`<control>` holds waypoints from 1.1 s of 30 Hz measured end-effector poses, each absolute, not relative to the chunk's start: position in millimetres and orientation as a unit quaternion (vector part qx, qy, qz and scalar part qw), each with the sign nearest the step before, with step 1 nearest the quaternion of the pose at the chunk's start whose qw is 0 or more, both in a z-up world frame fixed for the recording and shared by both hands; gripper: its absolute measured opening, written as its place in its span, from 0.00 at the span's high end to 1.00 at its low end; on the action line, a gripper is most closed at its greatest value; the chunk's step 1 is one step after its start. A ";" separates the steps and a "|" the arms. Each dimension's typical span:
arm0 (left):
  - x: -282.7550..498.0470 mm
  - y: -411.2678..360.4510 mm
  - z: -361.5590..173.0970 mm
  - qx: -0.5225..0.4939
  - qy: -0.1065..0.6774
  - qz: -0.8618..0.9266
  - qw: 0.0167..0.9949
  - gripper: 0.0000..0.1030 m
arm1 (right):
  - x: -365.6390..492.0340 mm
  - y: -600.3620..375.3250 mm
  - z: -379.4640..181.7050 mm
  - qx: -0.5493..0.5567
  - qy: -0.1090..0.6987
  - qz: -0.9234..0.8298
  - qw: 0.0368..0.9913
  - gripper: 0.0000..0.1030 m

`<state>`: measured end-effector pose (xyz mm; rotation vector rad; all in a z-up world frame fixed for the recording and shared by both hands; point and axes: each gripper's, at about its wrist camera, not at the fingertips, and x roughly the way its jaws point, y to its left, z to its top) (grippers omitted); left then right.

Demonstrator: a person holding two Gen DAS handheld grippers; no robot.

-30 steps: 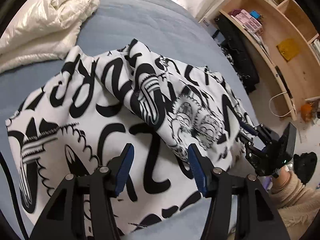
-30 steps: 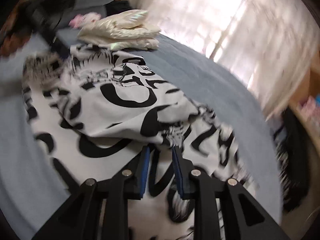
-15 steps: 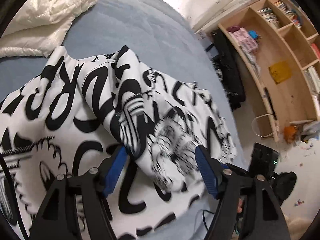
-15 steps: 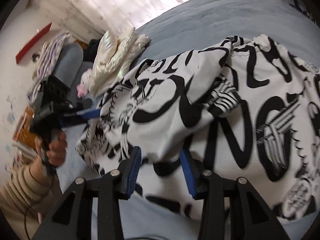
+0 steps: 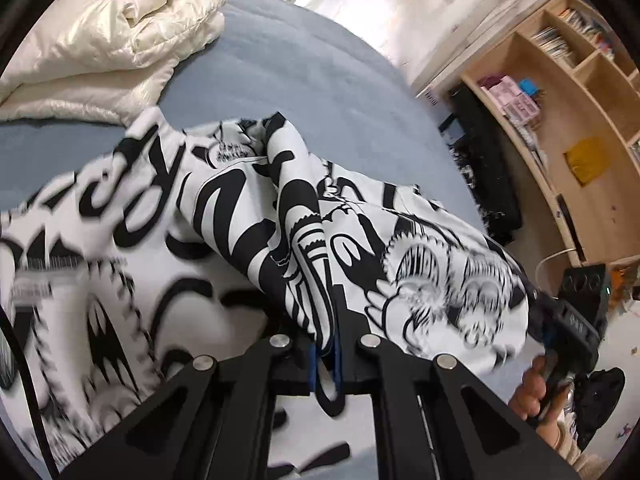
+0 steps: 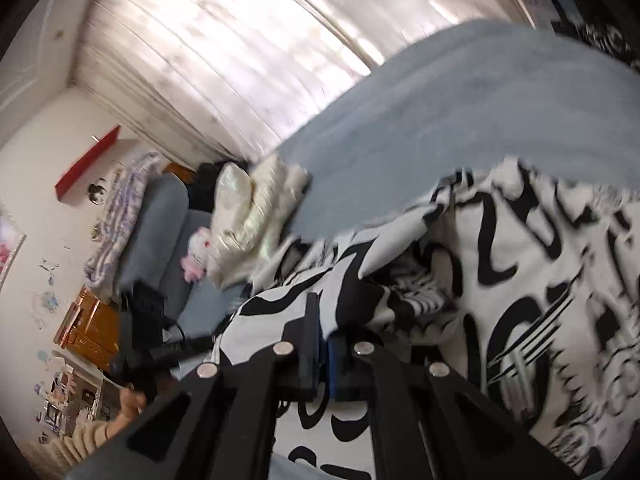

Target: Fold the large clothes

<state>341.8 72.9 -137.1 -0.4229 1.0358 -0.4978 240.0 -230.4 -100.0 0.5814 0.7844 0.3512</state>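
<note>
A large white garment with bold black lettering (image 5: 400, 240) lies rumpled on the blue bed (image 5: 320, 80). My left gripper (image 5: 325, 344) is shut on a raised fold of it, and the cloth drapes over both blue pads. At the right edge of the left wrist view, a hand holds my right gripper (image 5: 568, 320) at the garment's hem. In the right wrist view my right gripper (image 6: 322, 344) is shut on a bunched edge of the garment (image 6: 520, 280). The left gripper (image 6: 172, 350) shows dark at the far left there, its tips hidden by cloth.
A folded cream puffy quilt (image 5: 100, 40) sits on the bed behind the garment, seen also as quilt (image 6: 248, 216). A wooden shelf unit (image 5: 560, 120) and dark clothes (image 5: 488, 168) stand beside the bed. A grey padded headboard (image 6: 160, 220) lies beyond.
Both grippers went from open around the garment's folds to shut on them. The right wrist view has rolled sharply and the cloth there is lifted and bunched.
</note>
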 end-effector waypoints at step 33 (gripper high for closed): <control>231.8 49.2 -55.3 -0.036 0.440 -0.153 0.884 0.71 | 119.4 -194.9 1.6 0.056 0.459 0.106 0.880 0.93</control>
